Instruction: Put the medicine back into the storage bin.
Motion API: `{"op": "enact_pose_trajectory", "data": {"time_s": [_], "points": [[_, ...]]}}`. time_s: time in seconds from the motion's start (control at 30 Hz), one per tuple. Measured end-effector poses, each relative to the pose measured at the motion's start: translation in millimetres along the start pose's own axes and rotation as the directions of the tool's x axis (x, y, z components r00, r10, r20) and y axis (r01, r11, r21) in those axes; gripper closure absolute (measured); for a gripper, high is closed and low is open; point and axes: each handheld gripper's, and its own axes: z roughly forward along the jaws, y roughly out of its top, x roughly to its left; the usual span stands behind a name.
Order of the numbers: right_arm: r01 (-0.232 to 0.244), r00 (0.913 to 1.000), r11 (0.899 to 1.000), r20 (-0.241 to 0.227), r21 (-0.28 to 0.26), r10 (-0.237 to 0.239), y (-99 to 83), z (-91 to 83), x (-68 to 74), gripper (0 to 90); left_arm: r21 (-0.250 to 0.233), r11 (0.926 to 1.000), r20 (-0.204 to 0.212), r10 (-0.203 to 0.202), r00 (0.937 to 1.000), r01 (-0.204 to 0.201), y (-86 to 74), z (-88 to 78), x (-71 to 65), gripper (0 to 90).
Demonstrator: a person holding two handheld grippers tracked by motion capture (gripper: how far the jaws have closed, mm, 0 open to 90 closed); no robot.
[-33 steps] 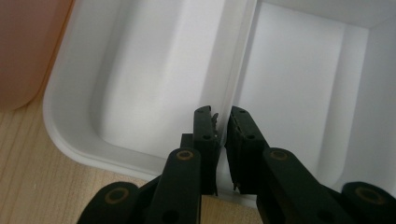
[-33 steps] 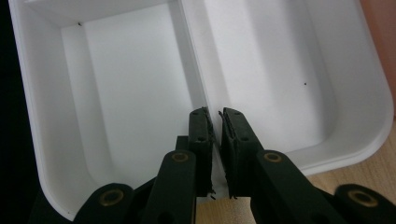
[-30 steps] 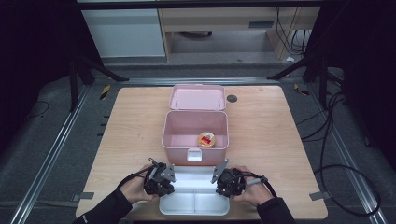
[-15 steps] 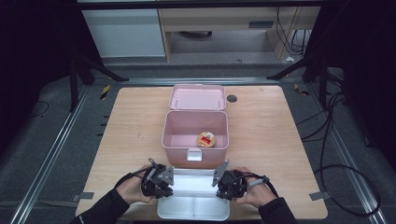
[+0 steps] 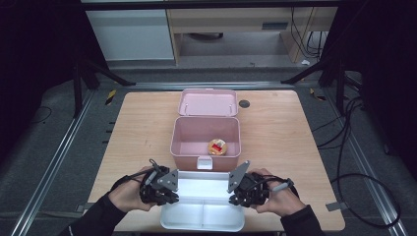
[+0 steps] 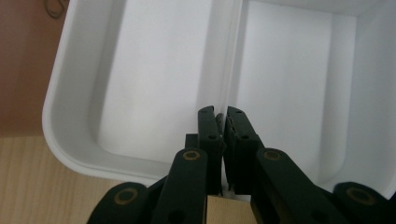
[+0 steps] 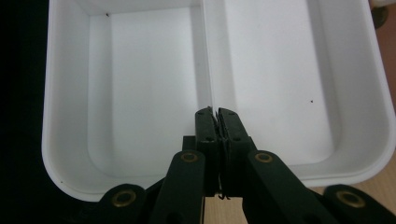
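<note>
A white two-compartment tray hangs at the table's near edge, held between both grippers. My left gripper is shut on the tray's left side wall, and my right gripper is shut on its right side wall. In the left gripper view the jaws pinch the wall of the tray near its centre divider. The right gripper view has its jaws pinched on the opposite wall of the tray, also by the divider. Both compartments are empty.
An open pink box stands mid-table just beyond the tray, its lid folded back. A small round orange-and-red item lies inside it. A dark disc sits near the table's far edge. Bare wood lies left and right.
Both hands have risen together with the white tray held between the grippers, so the tray looks larger and nearer in the high view. The pink box has not moved.
</note>
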Motion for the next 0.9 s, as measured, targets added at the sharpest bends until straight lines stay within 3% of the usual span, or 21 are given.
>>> {"op": "enact_pose_trajectory", "data": {"time_s": [0.2,0.3,0.57,0.63,0.9], "points": [[0.018,0.9998,0.999,0.0,-0.031,-0.018,11.1,-26.8,-15.4,88.1,-0.02,0.9997,-0.007,0.014,0.9999,-0.015,13.9,-29.2,14.0,86.6],[0.022,0.9997,0.998,0.014,-0.052,-0.021,17.5,-42.7,-30.3,88.0,-0.03,0.9994,-0.017,0.015,0.9997,-0.016,23.5,-44.9,28.9,86.6],[0.036,0.9989,0.996,0.034,-0.081,-0.034,27.1,-66.3,-57.5,88.2,-0.043,0.9987,-0.001,0.027,0.9996,-0.027,36.6,-65.0,56.4,87.2],[0.043,0.9984,0.996,0.039,-0.079,-0.04,30.6,-69.6,-64.0,88.4,-0.03,0.9986,-0.009,0.043,0.999,-0.043,41.5,-70.7,68.0,87.3],[0.06,0.9972,0.994,0.05,-0.093,-0.055,39.2,-82.4,-91.1,88.5,-0.045,0.9967,-0.028,0.066,0.9974,-0.067,48.6,-84.2,92.8,87.8]]}}
